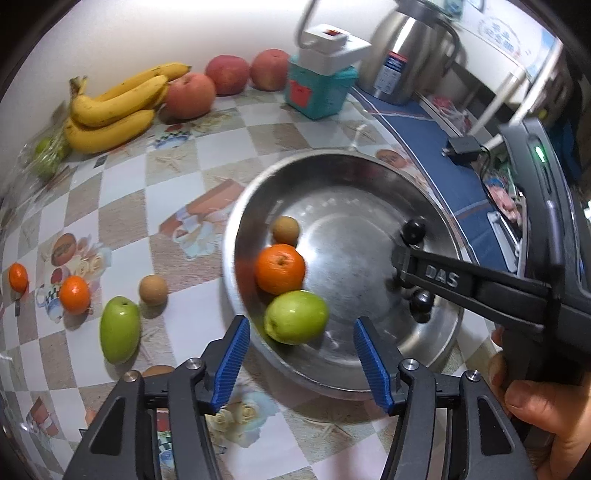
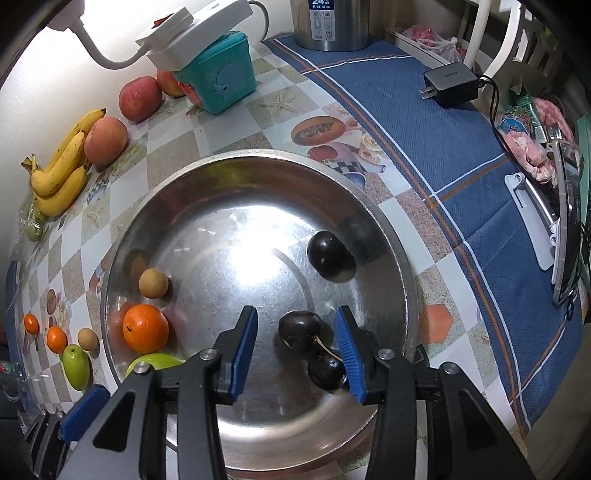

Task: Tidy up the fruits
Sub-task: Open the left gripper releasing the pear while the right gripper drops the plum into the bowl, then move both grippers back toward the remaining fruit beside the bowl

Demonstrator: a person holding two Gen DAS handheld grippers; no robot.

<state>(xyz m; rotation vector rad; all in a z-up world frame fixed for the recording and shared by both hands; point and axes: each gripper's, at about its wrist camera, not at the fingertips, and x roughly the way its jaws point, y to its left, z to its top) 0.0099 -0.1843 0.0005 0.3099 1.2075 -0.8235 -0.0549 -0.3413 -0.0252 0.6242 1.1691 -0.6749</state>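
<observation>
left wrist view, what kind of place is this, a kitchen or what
Probably a home kitchen or dining table: a patterned tablecloth with bananas and apples, a steel basin of fruit, and a metal thermos jug behind.

Clutter around the back and right side of the table

A teal box (image 2: 221,83) stands on the checked tablecloth (image 2: 280,110) with a white power strip (image 2: 188,33) resting on top, its white cable (image 2: 99,55) curving off to the left. Behind it stands a steel flask (image 2: 332,26) on a blue cloth (image 2: 461,166), where a black charger (image 2: 450,83) also lies, its black cord (image 2: 493,98) trailing toward the right edge.
</observation>
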